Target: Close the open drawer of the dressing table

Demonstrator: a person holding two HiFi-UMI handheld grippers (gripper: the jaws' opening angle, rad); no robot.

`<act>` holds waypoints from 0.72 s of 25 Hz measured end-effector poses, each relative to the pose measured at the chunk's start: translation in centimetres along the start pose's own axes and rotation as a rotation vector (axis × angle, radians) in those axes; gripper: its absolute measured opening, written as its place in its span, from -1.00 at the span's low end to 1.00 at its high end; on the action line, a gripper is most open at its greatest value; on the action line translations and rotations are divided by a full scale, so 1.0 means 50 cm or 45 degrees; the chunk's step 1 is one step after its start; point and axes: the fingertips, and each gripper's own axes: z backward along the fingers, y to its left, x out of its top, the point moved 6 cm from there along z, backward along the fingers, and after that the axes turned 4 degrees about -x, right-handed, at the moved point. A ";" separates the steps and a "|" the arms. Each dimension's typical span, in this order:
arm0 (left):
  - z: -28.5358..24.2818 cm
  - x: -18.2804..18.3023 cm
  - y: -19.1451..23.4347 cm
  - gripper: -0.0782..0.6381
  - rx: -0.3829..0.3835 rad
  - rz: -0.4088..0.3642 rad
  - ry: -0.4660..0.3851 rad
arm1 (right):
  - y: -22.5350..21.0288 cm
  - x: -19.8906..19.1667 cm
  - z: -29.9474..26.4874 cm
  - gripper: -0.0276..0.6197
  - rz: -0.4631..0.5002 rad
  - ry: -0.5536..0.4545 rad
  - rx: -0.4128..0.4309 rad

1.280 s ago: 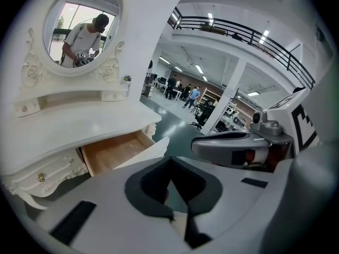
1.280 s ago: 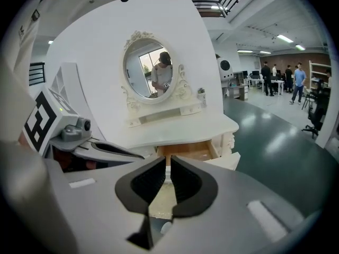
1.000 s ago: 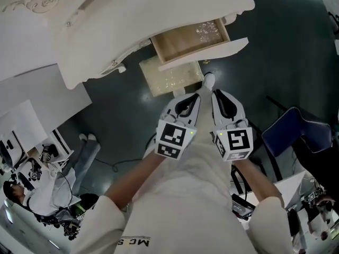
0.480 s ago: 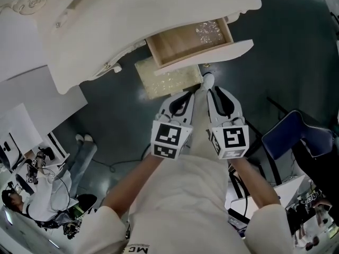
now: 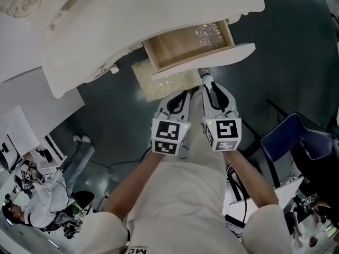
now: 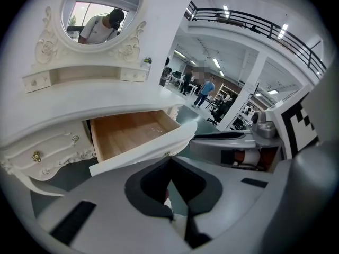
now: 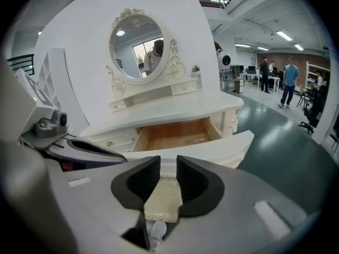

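A dark, glossy floor (image 5: pixel 296 46) runs under a wide hall with ceiling lights, and far off to the right a few people (image 7: pixel 288 83) stand among desks; against a white wall stands the white dressing table (image 5: pixel 132 20), carved with scrollwork and topped by an oval mirror (image 7: pixel 136 46) in which a person's reflection shows; its one drawer (image 5: pixel 185 44) is pulled well out from under the right part of the tabletop, the bare wooden floor of it open to view (image 6: pixel 130 134) and its curved white front on the near side; a pale cushioned stool (image 5: pixel 161 81) sits on the floor just below and a little left of that front; a blue chair (image 5: pixel 288 136) stands well apart at the near right; the person holds both tools side by side, close together, just near of the drawer front and pointing towards it and downwards; the left gripper (image 5: pixel 183 94) has its fingers together at the tips with nothing between them (image 6: pixel 169 160), and a small brass knob (image 6: pixel 168 154) on the drawer front shows just beyond them; the right gripper (image 5: pixel 207 80) has just been opening its fingers, which now stand apart with nothing gripped (image 7: pixel 168 165), only the stool's pale seat showing through the gap and the drawer (image 7: pixel 175 134) straight ahead; neither tool touches the drawer front as far as any view shows.
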 end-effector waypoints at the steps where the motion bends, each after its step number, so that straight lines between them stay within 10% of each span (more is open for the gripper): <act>1: -0.005 -0.004 0.005 -0.76 0.005 0.002 0.004 | -0.002 -0.005 -0.009 -0.71 0.000 0.000 -0.001; 18: -0.105 -0.058 0.056 -0.76 0.048 -0.034 0.045 | -0.046 -0.087 -0.129 -0.56 -0.033 0.121 -0.105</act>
